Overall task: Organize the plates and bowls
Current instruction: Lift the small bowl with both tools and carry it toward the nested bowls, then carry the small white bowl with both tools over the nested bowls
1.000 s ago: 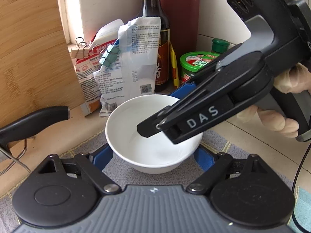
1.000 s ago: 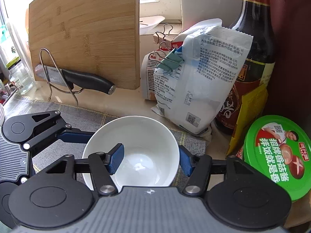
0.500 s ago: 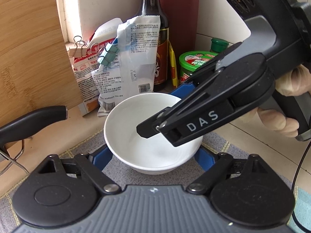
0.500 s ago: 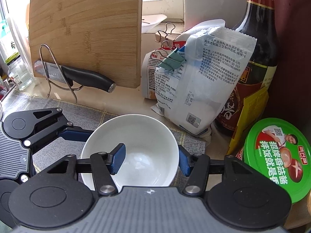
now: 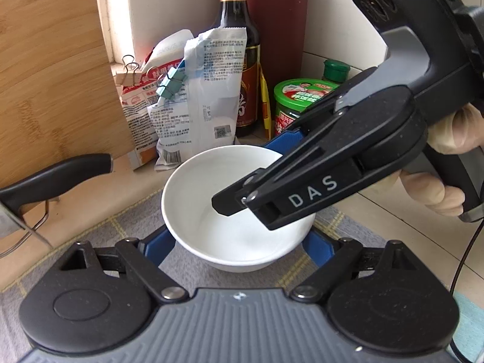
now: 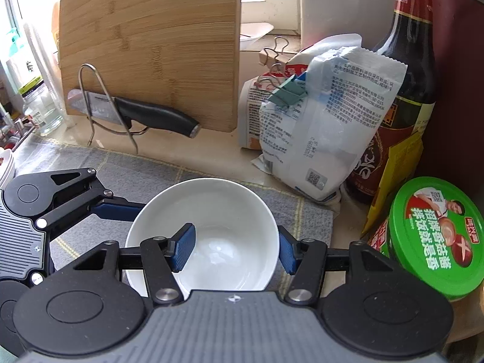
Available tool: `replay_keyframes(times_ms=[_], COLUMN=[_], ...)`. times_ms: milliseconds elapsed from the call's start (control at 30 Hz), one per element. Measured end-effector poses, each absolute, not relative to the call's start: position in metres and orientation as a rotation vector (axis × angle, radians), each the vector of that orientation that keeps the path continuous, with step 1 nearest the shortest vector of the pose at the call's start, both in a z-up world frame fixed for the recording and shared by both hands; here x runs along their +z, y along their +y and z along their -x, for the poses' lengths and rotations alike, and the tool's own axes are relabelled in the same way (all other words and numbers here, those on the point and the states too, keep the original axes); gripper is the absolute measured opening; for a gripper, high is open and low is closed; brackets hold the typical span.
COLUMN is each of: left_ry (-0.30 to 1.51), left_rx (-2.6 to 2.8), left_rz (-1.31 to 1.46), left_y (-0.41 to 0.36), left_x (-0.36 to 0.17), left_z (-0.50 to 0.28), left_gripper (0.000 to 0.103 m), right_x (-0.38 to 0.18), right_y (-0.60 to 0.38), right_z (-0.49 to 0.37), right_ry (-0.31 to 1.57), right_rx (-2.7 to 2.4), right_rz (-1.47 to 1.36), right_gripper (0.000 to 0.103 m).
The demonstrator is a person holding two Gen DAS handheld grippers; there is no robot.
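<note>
The white bowl sits on the grey mat. Its right wall is pinched by the right gripper, one finger inside. The left gripper is spread wide around it.

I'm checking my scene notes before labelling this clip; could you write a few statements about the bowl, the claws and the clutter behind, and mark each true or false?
1. The right claw grips the bowl with one finger inside and one outside. True.
2. The bowl holds soup. False: it looks empty.
3. The left claw is clamped on the bowl's rim. False: its fingers flank the bowl lower down.
4. A knife rests in a wire rack before the cutting board. True.
5. The jar has a red lid. False: green.
</note>
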State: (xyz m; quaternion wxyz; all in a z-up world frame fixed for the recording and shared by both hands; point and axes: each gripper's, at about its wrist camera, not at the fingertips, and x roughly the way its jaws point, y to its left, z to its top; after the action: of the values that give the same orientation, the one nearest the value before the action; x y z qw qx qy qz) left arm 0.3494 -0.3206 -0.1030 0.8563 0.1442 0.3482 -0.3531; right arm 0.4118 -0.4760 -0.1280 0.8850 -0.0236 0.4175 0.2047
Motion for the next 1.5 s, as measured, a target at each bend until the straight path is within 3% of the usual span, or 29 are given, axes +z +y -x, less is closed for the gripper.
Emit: replay_keyframes(times_ms=[833,1500], left_ry=[0.729,0.702], left_rx=[-0.581,-0.526], left_rz=[-0.291,-0.280], left_y=[-0.272,-0.163], left_x=[-0.067,-0.036], left_z=[-0.270,-0.231], left_gripper=[0.090,0.090], right_x=[-0.094,-0.059], right_y=[-0.428,-0.320], right_z=[-0.339,-0.291], right_ry=[0.802,0.730], right_rx=[0.598,0.616], right_rz=[0.135,0.183], right_gripper=[0.064,0.064])
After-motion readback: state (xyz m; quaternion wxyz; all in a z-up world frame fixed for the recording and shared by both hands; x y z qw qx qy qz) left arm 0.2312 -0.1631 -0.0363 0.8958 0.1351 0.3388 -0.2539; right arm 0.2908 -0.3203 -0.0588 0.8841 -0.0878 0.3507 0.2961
